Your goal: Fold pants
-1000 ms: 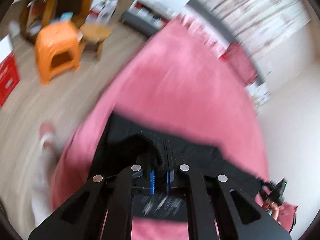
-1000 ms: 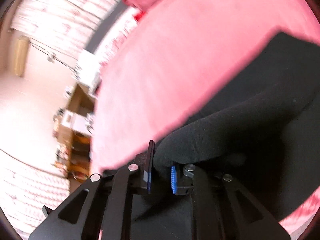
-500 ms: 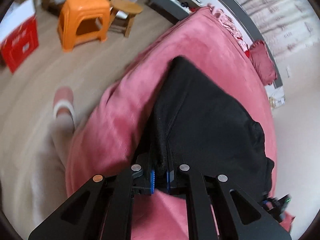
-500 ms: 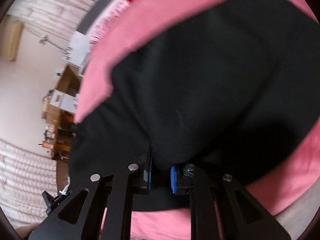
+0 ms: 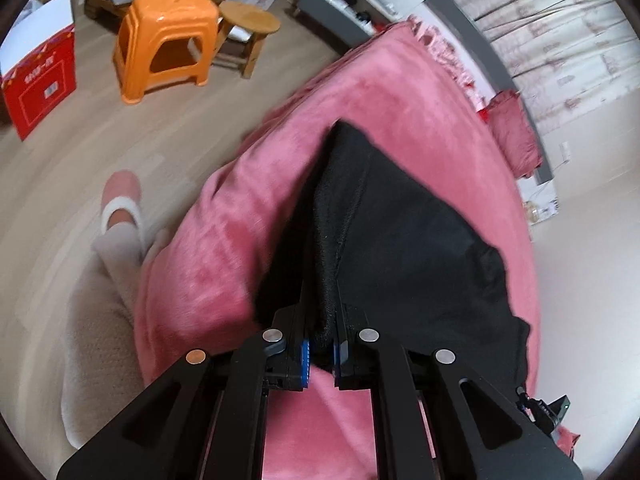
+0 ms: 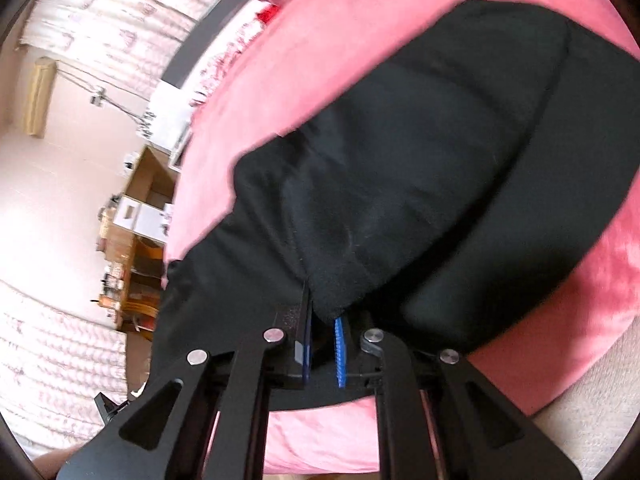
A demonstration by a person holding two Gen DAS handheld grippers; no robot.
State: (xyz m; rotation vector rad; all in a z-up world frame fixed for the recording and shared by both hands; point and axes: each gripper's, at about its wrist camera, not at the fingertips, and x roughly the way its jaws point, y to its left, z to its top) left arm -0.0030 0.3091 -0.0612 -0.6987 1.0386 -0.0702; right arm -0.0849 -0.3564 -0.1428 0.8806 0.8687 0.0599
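Observation:
The black pants [image 5: 408, 232] lie spread on a pink blanket [image 5: 400, 92] covering a bed. My left gripper [image 5: 320, 354] is shut on a thick edge of the pants near the bed's front left side. My right gripper [image 6: 323, 350] is shut on another fold of the pants [image 6: 420, 168], near the bed's front edge. The other gripper's tip shows at the far edge of each view, in the left wrist view [image 5: 544, 410] and the right wrist view [image 6: 108, 404].
An orange plastic stool [image 5: 164, 40] and a small wooden stool [image 5: 248, 26] stand on the wood floor. A red box [image 5: 40, 80] is at far left. A person's leg with a pink slipper [image 5: 120, 196] stands beside the bed. A pink pillow [image 5: 516, 136] lies at the headboard.
Both grippers have pulled the pants edge back toward the bed's front; the black cloth now lies spread flat over the blanket instead of bunched up at the jaws.

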